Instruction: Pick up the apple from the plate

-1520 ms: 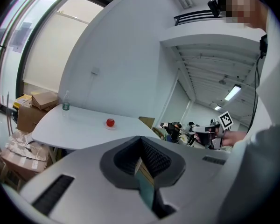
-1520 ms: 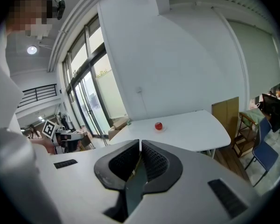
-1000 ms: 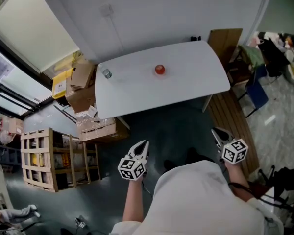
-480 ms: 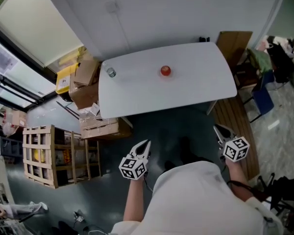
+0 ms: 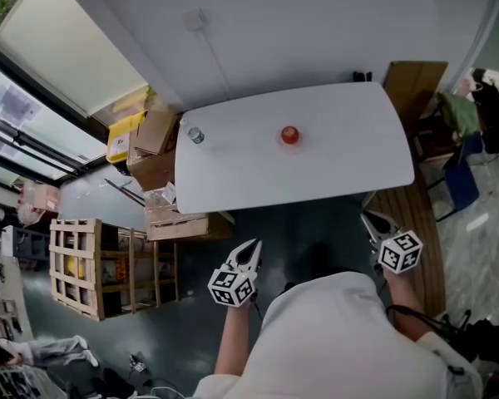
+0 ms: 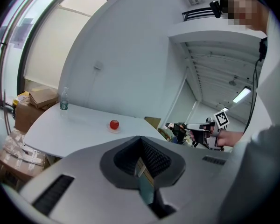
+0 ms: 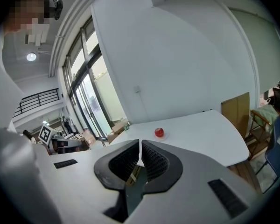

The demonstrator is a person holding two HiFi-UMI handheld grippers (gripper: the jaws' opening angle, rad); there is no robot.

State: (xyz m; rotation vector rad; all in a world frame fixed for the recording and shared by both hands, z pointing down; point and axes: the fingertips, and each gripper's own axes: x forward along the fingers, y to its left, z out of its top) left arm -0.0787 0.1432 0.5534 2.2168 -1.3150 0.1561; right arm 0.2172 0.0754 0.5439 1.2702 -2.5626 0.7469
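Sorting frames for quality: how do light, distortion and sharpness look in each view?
Head view: even indoor light, apple small but sharp on the table, windows at the left washed out. Left gripper view: strong fisheye bend, dark corners, apple tiny. Right gripper view: same bend, windows bright, apple clear.

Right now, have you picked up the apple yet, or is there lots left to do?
Nothing is done yet: the apple sits on its plate on the white table. In hand: nothing. The left gripper and right gripper are both shut, empty and short of the table. Left to do: reach the apple, open a gripper, close on it and lift.
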